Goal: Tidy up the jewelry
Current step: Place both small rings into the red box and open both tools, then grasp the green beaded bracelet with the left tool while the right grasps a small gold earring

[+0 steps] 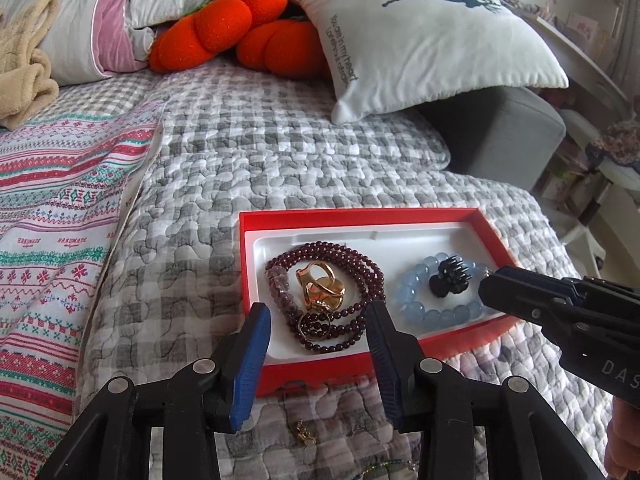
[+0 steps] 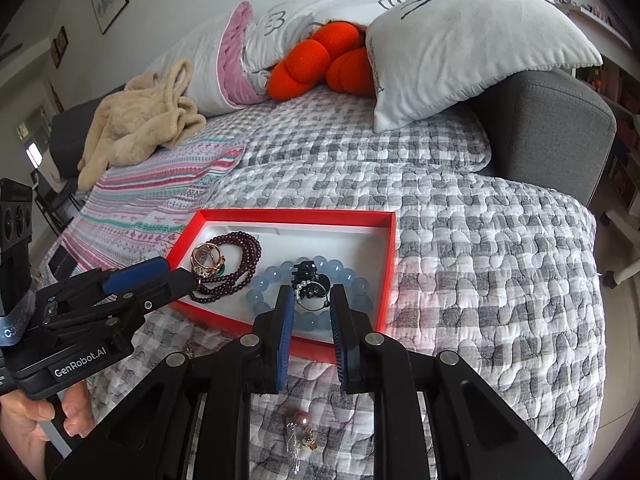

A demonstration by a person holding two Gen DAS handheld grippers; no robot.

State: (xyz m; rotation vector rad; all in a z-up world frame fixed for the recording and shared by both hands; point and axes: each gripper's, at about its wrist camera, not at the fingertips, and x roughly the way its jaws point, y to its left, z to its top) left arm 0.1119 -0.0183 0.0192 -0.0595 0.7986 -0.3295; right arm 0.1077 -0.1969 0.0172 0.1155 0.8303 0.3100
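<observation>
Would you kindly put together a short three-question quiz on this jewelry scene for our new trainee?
1. True or false: the dark red bead necklace lies inside the red box.
2. What rests on the blue bead bracelet? A) black hair claw B) watch C) comb
3. Are the left tongs open or shut?

Key: 1 true; 2 A, the black hair claw; 3 open, with nothing between them.

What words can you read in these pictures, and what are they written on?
"GenRobot.AI": on the left tool, along its body.
"DAS", cut off at the edge: on the right tool.
"You are in my heart": on the deer pillow; the second line is too blurred.
Small words on the striped blanket: too small to read.
</observation>
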